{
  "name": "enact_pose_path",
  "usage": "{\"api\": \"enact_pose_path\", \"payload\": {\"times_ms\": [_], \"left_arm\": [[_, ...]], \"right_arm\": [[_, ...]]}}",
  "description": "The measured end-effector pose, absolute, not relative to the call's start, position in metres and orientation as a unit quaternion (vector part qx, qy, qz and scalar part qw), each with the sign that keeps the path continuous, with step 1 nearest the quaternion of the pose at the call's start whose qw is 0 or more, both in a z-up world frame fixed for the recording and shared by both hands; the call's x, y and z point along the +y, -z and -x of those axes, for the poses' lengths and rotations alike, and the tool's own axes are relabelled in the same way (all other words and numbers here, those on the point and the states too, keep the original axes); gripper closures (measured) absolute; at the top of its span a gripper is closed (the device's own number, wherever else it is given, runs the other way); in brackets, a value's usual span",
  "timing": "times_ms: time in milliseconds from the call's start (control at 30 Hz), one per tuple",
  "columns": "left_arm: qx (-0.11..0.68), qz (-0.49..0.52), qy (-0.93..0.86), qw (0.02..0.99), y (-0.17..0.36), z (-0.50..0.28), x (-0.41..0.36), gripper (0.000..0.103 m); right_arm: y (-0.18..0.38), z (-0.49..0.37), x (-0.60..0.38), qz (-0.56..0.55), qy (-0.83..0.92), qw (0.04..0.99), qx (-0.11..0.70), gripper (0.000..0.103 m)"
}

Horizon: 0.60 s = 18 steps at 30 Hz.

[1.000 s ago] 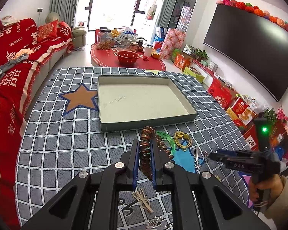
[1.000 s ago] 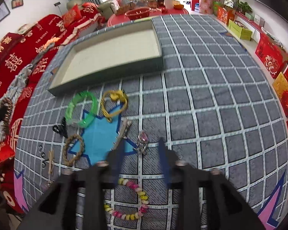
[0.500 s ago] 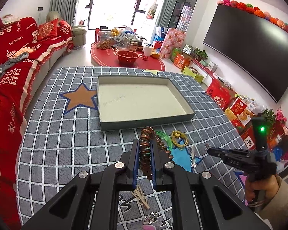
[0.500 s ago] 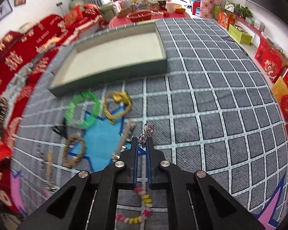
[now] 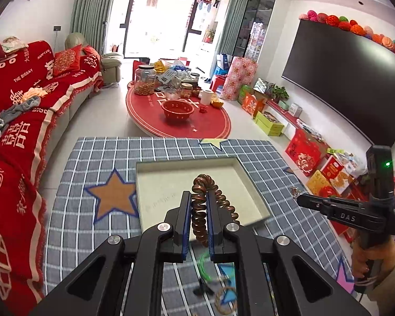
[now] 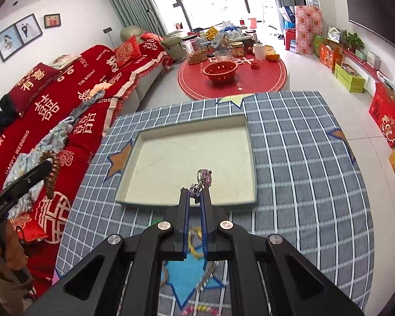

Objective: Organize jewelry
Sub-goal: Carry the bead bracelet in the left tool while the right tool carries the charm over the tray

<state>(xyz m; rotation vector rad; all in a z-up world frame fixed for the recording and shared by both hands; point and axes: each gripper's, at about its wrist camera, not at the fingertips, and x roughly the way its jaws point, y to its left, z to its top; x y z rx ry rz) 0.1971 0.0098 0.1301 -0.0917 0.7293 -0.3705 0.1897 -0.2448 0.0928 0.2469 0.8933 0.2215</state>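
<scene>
My left gripper (image 5: 199, 197) is shut on a brown coiled bracelet (image 5: 200, 184), held up in front of the shallow grey-green tray (image 5: 147, 166). The same bracelet (image 6: 52, 176) and left gripper (image 6: 43, 168) show at the left edge of the right wrist view. My right gripper (image 6: 196, 193) is shut on a small silver piece with a purple stone (image 6: 205, 177), raised over the near rim of the tray (image 6: 251, 158). In the left wrist view the right gripper (image 5: 301, 200) sits to the right of the tray, a hand on its handle.
Below my fingers, loose jewelry lies on the checked cloth (image 6: 302, 171): a green bangle (image 5: 206, 263), a yellow bracelet (image 6: 194, 239), a beaded ring (image 5: 225, 300), a silver clip (image 6: 208, 276). A red sofa (image 5: 10, 121) runs along the left; a round red table (image 5: 179, 113) stands beyond.
My right gripper shut on the silver purple-stone piece and lifted it off the cloth toward the tray. My left gripper rose with the coiled bracelet and now hangs before the tray.
</scene>
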Motion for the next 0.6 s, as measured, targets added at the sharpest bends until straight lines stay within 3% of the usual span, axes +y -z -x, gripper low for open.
{"api": "enact_pose_path", "payload": {"times_ms": [167, 600], "left_arm": [[0.378, 0.030, 0.163, 0.911, -0.098, -0.249, -0.011, 0.079], [0.452, -0.018, 0.125, 0.883, 0.017, -0.328, -0.052, 0.079]], "right_arm": [[-0.084, -0.242, -0.236, -0.113, -0.101, 0.883, 0.444, 0.095], [0.015, -0.328, -0.229, -0.123, -0.086, 0.853, 0.500, 0.095]]}}
